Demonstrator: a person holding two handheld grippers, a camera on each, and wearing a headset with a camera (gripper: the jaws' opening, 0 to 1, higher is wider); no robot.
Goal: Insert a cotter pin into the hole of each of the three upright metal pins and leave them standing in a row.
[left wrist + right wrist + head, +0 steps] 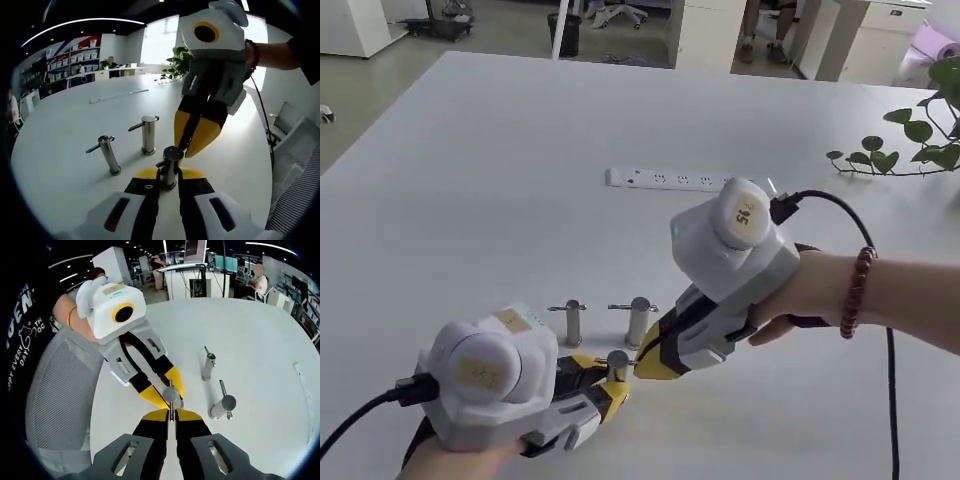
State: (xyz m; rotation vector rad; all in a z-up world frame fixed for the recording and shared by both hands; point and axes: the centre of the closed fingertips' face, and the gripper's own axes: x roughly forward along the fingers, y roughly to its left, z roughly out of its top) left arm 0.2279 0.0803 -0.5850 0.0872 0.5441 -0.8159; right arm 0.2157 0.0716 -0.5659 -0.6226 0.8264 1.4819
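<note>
— Left gripper [605,380], head view: what does it hold?
— It is clamped on the near pin [617,365], which stands upright on the table [470,180]. The right gripper [646,364] meets that pin's top from the side. Behind stand the left rear pin [573,322] and the right rear pin [638,320], each with a rear cotter [620,305] crosswise through its head.

— Left gripper view?
— Its own jaws grip the near pin [169,167] low on the shank. The right gripper [187,150], tips almost together, touches the head. A dark stub [159,163] juts from the opposite side. It may be a cotter's end, but it is too small to be sure.

— Right gripper view?
— The jaws are all but closed on the thin third cotter [171,410], aimed at the near pin [171,394] between the left gripper's tips [165,390].

— Which step?
— Judged to be the third and last insertion, partway in. The next move calls for a straight push along the hole while the left gripper steadies the pin. Both then let go gently, with the pin lined up with the other two.
</note>
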